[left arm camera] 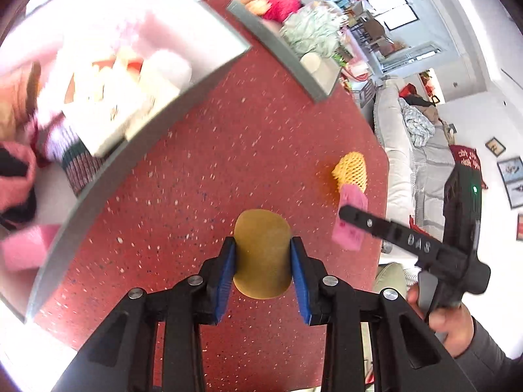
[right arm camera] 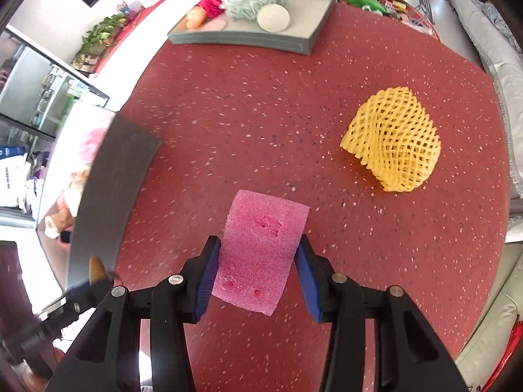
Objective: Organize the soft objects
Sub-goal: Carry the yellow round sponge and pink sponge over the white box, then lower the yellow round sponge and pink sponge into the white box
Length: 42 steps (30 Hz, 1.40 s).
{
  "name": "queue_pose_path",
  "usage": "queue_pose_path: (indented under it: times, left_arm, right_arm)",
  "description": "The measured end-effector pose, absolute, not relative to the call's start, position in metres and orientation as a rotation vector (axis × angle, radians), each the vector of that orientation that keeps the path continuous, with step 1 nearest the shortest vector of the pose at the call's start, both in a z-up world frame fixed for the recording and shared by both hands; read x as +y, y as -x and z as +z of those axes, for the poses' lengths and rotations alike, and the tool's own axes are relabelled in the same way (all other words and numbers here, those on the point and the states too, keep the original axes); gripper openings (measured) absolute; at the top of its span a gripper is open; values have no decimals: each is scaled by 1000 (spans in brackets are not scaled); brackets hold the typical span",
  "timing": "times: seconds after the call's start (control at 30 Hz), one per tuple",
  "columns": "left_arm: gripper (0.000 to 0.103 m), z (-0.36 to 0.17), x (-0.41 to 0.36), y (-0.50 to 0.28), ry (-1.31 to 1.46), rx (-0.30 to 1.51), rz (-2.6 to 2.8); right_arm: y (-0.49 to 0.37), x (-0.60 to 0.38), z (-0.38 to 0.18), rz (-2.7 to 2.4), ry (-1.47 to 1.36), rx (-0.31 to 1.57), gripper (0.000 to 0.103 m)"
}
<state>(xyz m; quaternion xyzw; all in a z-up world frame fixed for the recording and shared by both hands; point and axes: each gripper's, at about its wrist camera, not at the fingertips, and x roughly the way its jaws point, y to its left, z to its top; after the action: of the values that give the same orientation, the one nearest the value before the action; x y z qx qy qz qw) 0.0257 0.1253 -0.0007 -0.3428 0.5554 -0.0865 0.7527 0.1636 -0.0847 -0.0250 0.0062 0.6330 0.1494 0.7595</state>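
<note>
Low in the left wrist frame, the left hand-held gripper clamps a tan sponge above the red table. Bottom centre of the right wrist frame, the right hand-held gripper grasps a pink sponge; a yellow foam net lies at right.

Red speckled tabletop; white sofa beside; bright window; white walls.
</note>
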Motion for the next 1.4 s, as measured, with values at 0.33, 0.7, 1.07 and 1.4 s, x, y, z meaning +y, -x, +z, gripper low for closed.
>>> queue_pose_path:
  times: [0.33, 0.7, 1.07, 1.4]
  left_arm:
    - [22, 40, 120, -35, 532, 1235, -150]
    - [22, 66, 151, -17, 222, 1243, 51]
    - [22, 76, 214, -7, 192, 1216, 170]
    - [22, 75, 254, -1, 226, 1208, 179]
  right_arm:
    - [-135, -74, 7, 364, -52, 1344, 49]
    - [-111, -1, 59, 537, 60, 1254, 49]
    - [-87, 98, 79, 674, 217, 1209, 49]
    - [-80, 142, 86, 668, 271, 1209, 49]
